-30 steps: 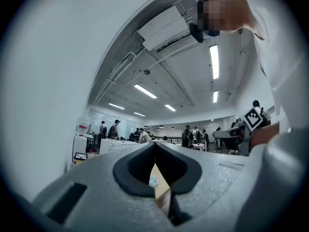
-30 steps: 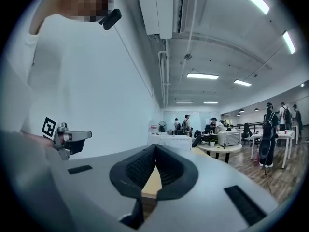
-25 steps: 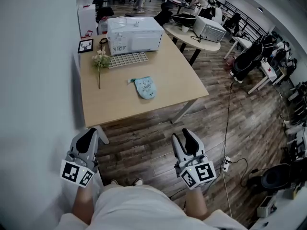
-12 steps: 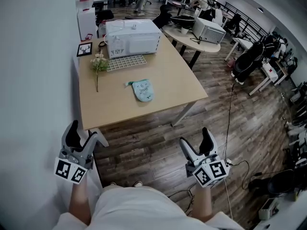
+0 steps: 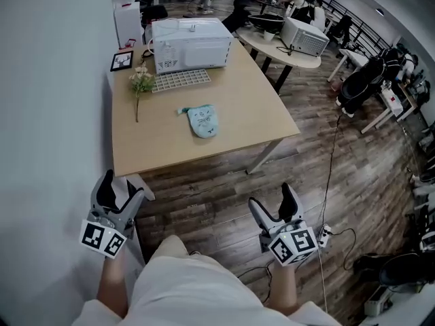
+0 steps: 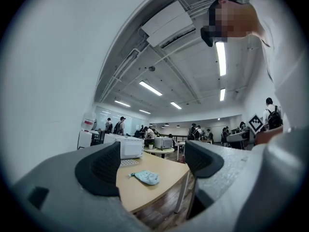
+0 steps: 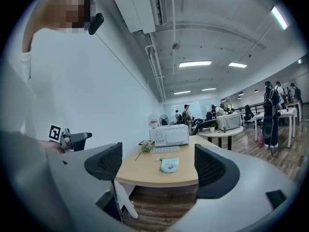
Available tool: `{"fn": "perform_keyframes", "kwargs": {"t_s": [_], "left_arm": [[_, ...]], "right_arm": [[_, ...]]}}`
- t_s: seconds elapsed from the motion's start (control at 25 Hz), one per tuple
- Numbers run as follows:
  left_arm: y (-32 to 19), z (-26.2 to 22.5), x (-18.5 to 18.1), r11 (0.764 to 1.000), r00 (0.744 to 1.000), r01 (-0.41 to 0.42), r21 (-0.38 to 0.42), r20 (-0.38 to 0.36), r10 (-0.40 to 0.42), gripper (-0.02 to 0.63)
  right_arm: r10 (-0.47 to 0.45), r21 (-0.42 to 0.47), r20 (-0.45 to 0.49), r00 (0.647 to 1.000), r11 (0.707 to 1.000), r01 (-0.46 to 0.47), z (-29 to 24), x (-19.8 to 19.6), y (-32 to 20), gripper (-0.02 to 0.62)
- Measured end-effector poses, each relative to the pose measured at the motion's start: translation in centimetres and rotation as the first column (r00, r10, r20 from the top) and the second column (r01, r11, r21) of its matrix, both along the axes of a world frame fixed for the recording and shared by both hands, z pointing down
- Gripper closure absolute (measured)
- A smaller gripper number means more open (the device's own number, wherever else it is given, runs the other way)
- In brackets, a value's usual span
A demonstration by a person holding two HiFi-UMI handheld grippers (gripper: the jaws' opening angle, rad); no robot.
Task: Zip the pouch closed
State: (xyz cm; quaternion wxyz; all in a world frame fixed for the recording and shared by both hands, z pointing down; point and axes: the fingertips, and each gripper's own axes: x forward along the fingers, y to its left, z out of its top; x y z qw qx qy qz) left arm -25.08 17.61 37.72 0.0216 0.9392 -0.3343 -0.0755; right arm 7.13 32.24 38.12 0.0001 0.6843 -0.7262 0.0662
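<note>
A light-blue pouch point(image 5: 202, 120) lies flat near the middle of the wooden table point(image 5: 238, 107). It also shows far off in the left gripper view point(image 6: 146, 177) and the right gripper view point(image 7: 169, 165). Both grippers hang low over the floor, well short of the table's front edge. My left gripper point(image 5: 121, 190) is by the wall and my right gripper point(image 5: 273, 202) is over the floorboards. The jaws of both have just been opening and now stand wide, with nothing between them. The left gripper point(image 6: 152, 161) and the right gripper point(image 7: 159, 166) frame the distant table.
At the back of the table stand a white oven point(image 5: 190, 43), a gridded tray point(image 5: 180, 80), a flower sprig point(image 5: 139, 87) and a small picture frame point(image 5: 122, 61). A white wall runs along the left. A round table point(image 5: 285, 36) stands behind, and a cable point(image 5: 326, 175) crosses the floor.
Both grippers went from shut to wide open. The right gripper shifted right and lower in the head view; the left one dropped slightly toward the wall.
</note>
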Motion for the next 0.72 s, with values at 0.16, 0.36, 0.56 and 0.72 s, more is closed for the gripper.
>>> {"fn": "perform_keyframes", "kwargs": {"t_s": [0.16,0.36,0.56,0.72], "left_arm": [[-1.2,0.7,1.2,1.0,1.0,-0.007,-0.024,0.015,0.007,0.192],[-5.7,2.6,4.0,0.998,1.0,-0.029,-0.057,0.01,0.03,0.192],[-12.2,3.6,7.4,0.995,0.998,-0.063,-0.083,-0.01,0.063,0.193],[-18.4,4.5,10.2,0.989,0.995,-0.103,-0.108,-0.029,0.1,0.193]], "right_arm": [[-0.027,-0.031,0.015,1.0,0.999,0.027,1.3,-0.2,-1.5,0.15],[-0.039,-0.063,0.021,0.999,0.997,0.04,2.9,0.7,-5.6,0.15],[-0.043,-0.098,-0.019,0.999,0.994,0.041,2.3,2.9,-11.9,0.15],[-0.045,-0.111,-0.077,0.996,0.993,0.036,0.1,4.5,-17.8,0.15]]}}
